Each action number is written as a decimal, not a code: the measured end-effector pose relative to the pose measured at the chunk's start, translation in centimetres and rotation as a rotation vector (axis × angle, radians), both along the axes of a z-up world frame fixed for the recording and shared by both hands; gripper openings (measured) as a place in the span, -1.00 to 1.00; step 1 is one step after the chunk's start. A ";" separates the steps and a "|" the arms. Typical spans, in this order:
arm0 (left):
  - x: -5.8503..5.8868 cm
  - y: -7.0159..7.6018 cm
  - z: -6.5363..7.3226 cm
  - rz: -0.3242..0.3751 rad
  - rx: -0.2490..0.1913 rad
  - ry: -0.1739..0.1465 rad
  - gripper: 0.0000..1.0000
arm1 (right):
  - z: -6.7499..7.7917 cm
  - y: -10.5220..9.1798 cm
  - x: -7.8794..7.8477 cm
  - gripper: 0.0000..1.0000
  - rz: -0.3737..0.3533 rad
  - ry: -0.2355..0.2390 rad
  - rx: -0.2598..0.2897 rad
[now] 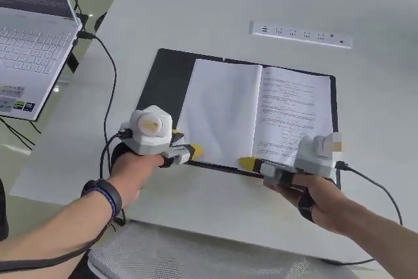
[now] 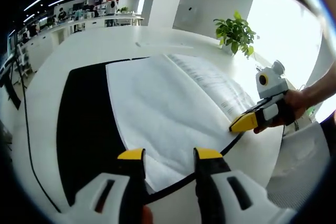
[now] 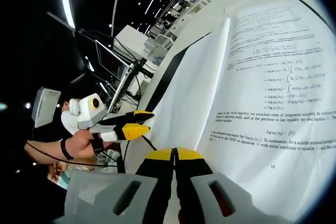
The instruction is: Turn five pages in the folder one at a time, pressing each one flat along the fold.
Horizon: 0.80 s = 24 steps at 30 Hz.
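Note:
A black folder (image 1: 166,76) lies open on the white table. Its left page (image 1: 219,112) is blank and its right page (image 1: 294,112) carries printed text. My left gripper (image 1: 189,153) hovers at the folder's front edge by the blank page's lower left corner. Its yellow-tipped jaws (image 2: 169,156) stand open, with the blank page (image 2: 157,108) and the folder's edge just ahead of them. My right gripper (image 1: 248,163) sits at the front edge below the fold, shut, its tips (image 3: 174,156) together just short of the printed page (image 3: 273,77).
An open laptop (image 1: 29,37) stands at the far left with cables (image 1: 111,89) trailing along the table edge. Beyond the folder lies a white power strip (image 1: 302,34). A mesh chair seat (image 1: 196,256) is below the table's near edge.

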<state>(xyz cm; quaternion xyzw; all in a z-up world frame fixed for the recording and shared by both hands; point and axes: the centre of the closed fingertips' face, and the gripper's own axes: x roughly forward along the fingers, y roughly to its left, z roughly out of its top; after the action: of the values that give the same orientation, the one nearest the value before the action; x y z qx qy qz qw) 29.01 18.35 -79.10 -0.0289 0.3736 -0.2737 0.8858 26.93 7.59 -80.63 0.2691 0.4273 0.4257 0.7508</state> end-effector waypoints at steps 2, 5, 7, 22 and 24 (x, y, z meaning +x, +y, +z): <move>-0.4 0.0 0.5 0.000 -0.008 0.000 -0.28 | 0.0 -0.1 -0.2 -1.00 0.002 -0.004 -0.009; -0.9 0.2 1.2 -0.002 -0.003 -0.006 -0.24 | -0.2 -0.4 -0.5 -1.00 0.008 -0.006 -0.018; -0.4 0.4 1.4 0.009 -0.017 -0.009 -0.22 | -0.3 -0.6 -0.7 -1.00 0.004 -0.006 -0.024; -2.0 0.4 3.2 0.016 -0.030 -0.034 -0.11 | 1.4 -1.3 -0.3 -0.97 -0.031 -0.038 -0.014; -2.1 0.4 3.3 0.006 -0.020 -0.040 -0.08 | 2.2 -1.6 0.0 -0.87 -0.039 -0.051 -0.001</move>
<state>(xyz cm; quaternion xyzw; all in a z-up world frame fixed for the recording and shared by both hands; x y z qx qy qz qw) 26.95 18.73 -75.77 -0.0335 0.3532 -0.2750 0.8936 26.97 5.98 -78.45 0.2662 0.4028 0.4174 0.7698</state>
